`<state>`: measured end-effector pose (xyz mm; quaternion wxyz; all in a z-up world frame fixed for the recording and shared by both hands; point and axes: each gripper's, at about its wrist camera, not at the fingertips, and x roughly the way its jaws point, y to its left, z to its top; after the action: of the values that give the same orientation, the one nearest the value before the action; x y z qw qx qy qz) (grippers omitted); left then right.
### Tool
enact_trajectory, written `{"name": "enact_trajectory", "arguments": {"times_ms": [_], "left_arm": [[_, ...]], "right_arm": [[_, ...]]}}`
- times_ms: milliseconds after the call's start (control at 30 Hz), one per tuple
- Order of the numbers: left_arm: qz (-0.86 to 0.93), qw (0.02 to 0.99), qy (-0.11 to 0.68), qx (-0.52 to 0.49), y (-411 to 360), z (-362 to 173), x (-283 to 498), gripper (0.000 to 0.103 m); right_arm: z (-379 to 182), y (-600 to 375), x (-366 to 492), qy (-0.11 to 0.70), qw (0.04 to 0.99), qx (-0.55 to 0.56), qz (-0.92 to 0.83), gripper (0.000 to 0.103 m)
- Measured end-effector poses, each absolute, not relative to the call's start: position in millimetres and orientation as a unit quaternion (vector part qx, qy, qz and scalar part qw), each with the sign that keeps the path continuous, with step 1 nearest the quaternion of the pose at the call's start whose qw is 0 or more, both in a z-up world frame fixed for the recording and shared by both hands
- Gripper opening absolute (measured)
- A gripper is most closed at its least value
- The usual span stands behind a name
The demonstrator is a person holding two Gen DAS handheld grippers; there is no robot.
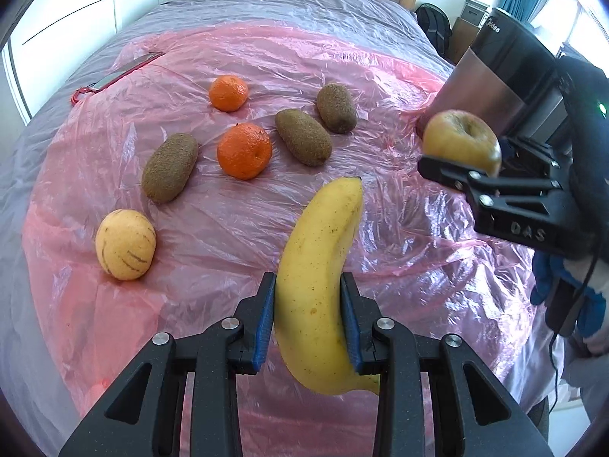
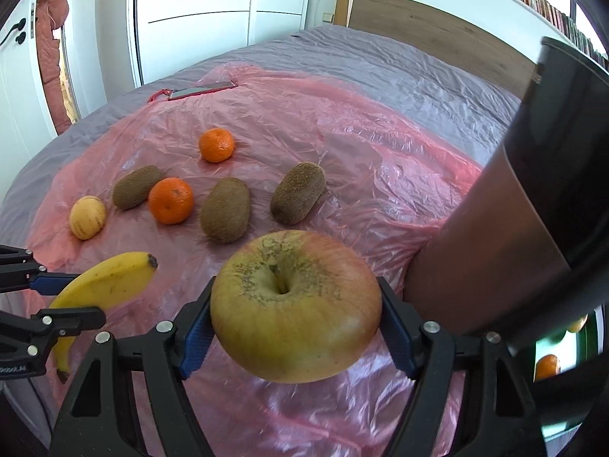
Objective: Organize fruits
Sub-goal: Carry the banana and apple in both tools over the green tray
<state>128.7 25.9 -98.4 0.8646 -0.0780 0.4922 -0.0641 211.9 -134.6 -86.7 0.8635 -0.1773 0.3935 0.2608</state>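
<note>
Left wrist view: the left hand-held gripper point(image 1: 308, 320) is pinching the banana point(image 1: 318, 285) across its lower half, blue pads pressing both sides, and the banana is hanging clear above the pink sheet point(image 1: 228, 228) on the bed. Most of its length is sticking out past the pads, so it could be pivoting or sliding out if the hand tilts; the skin is smooth and the hold is narrow. Beyond the banana's tip are two oranges point(image 1: 244, 150), three kiwis point(image 1: 303, 137) and a pale striped fruit point(image 1: 125, 243), all loose on crinkly plastic. Right of the banana, the right hand-held gripper point(image 1: 456, 167) is holding the apple point(image 1: 460, 143) in the air, just in front of a dark steel canister point(image 1: 506, 76).

Right wrist view: the right hand-held gripper point(image 2: 295, 323) is squeezing the apple point(image 2: 295, 308) at its widest part, stem side facing the camera. A round, heavy fruit on small pads could be rolling out. The canister point(image 2: 533, 209) is just right of the apple, so a swing that way is risking a knock. The banana point(image 2: 102, 282) is near the apple's left, so the two grippers could be colliding. Fruits dropped on the sheet may be rolling away.
</note>
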Motion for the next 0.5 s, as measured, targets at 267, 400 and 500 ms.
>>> {"name": "enact_trajectory", "arguments": {"times_ms": [267,400,500], "left_arm": [[-0.070,0.866,0.485,-0.098,24.2,-81.6,110.6,0.028],[-0.078,0.868,0.480,-0.098,17.0,-71.5,99.4,0.028],[-0.092,0.869,0.477,-0.098,7.9,-62.7,92.0,0.028]], "right_arm": [[-70.4,-156.6,175.9,0.405,0.863,-0.146,0.263,0.103],[-60.5,-174.1,156.5,0.406,0.867,-0.136,0.254,0.103],[-54.1,-189.6,142.5,0.405,0.872,-0.126,0.244,0.103]]}}
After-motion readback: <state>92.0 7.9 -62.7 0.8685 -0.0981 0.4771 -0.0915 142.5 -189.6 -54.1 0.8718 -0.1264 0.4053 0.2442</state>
